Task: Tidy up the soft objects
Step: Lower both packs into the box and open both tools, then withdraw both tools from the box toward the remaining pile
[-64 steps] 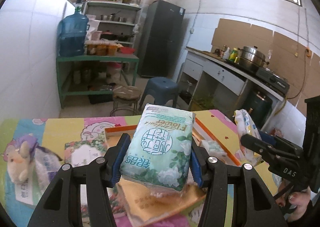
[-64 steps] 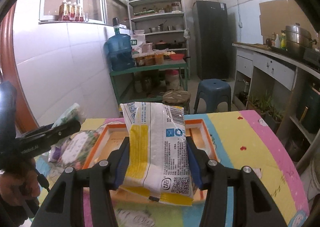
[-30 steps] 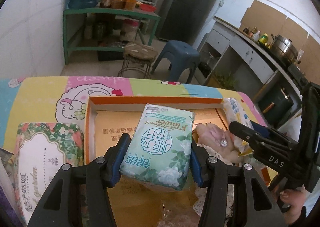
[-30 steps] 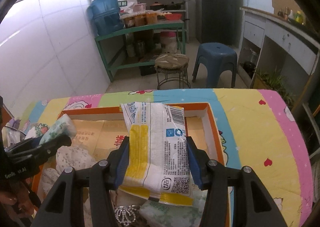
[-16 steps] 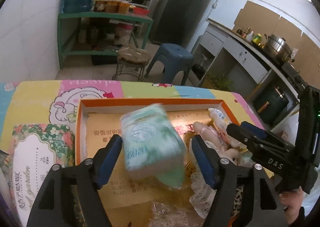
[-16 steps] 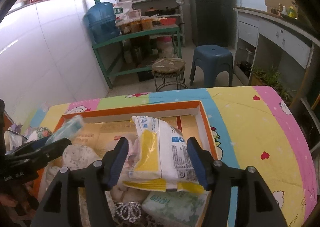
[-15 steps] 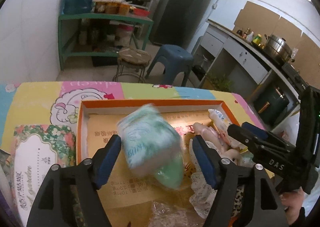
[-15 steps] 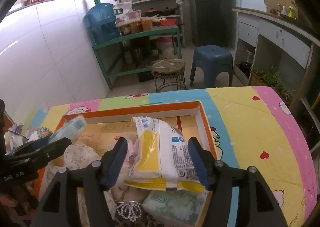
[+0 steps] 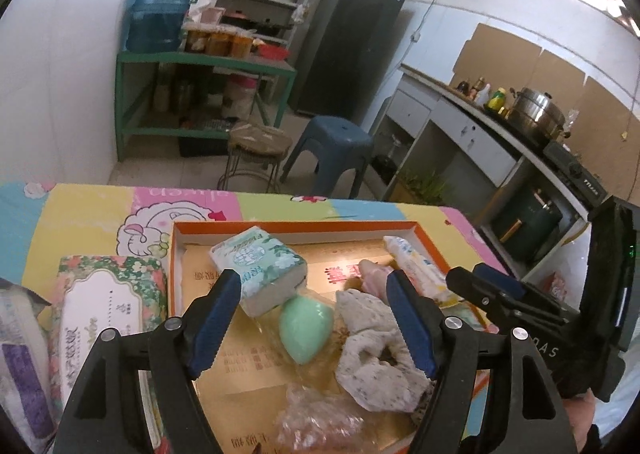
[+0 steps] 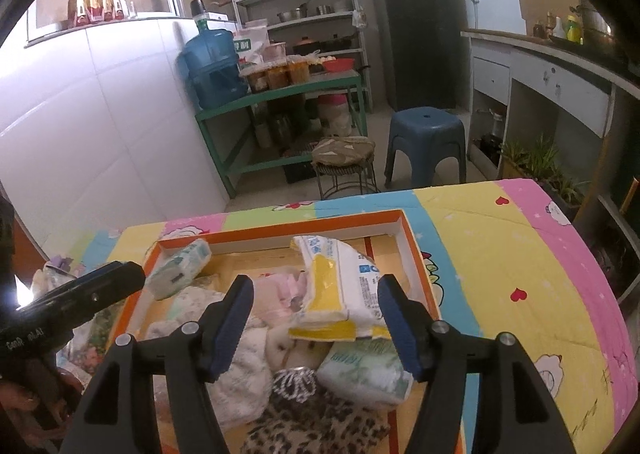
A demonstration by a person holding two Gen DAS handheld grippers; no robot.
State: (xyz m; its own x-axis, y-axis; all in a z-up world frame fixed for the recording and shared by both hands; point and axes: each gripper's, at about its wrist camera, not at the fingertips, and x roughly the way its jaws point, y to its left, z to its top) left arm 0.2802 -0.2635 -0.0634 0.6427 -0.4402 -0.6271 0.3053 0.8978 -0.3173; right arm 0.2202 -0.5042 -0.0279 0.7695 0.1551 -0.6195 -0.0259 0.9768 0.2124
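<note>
Both fingers [image 9: 224, 310] spread empty, green floral tissue pack [image 9: 258, 268] tilted in orange box [image 9: 296, 226]

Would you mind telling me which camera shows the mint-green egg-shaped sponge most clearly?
The left wrist view: the mint-green sponge lies unobstructed in the orange box, between the open fingers. The right wrist view does not show it.

A blue water jug [image 9: 160, 1] stands on a green metal rack [image 9: 200, 65], beside orange-filled jars [image 9: 218, 41]. A dark refrigerator [image 9: 344, 41] stands against the far wall. A blue plastic stool [image 9: 332, 151] is just beside a round cushioned stool [image 9: 256, 143]. A steel pot [image 9: 536, 105] sits on the counter [image 9: 480, 121].
</note>
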